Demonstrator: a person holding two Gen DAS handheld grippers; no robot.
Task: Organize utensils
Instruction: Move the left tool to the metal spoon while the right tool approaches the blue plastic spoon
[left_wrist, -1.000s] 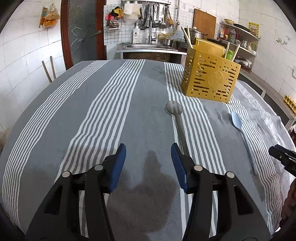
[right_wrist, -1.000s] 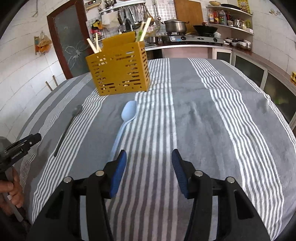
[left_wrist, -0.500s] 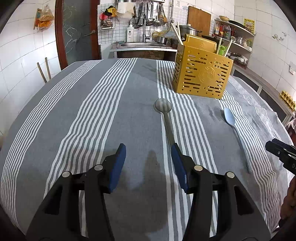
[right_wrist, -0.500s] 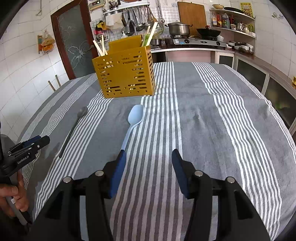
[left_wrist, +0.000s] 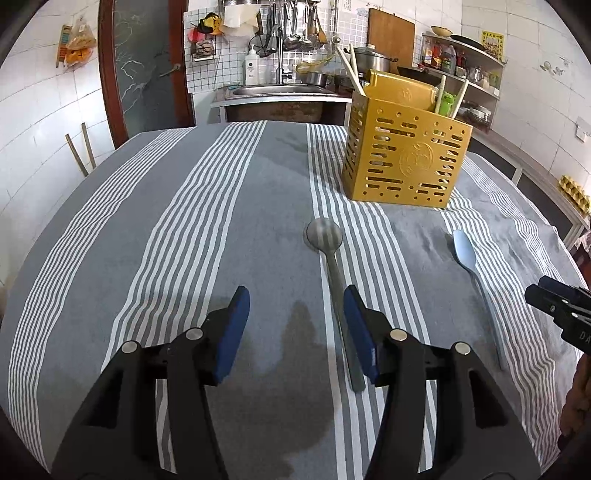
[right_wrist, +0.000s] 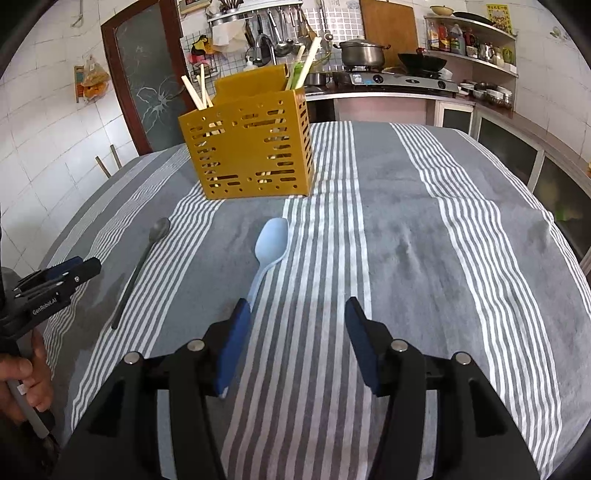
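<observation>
- Left gripper (left_wrist: 296, 325): jaws wide apart, holding nothing; the metal spoon (left_wrist: 334, 291) lies on the cloth (left_wrist: 184, 240) with its handle just inside the right-hand pad.
- Right gripper (right_wrist: 295, 336): jaws likewise apart and empty; the blue spoon (right_wrist: 267, 254) lies ahead, its handle end running under the left-hand pad.
- Beyond both spoons stands the yellow caddy (right_wrist: 251, 147), already holding chopsticks (right_wrist: 197, 90).
- Judged from this: neither spoon is picked up; both grasps and both placements into the caddy remain.

Right tongs (right_wrist: 295, 332) gape, left pad (right_wrist: 231, 347) over pale blue spoon's (right_wrist: 271, 242) handle
</observation>
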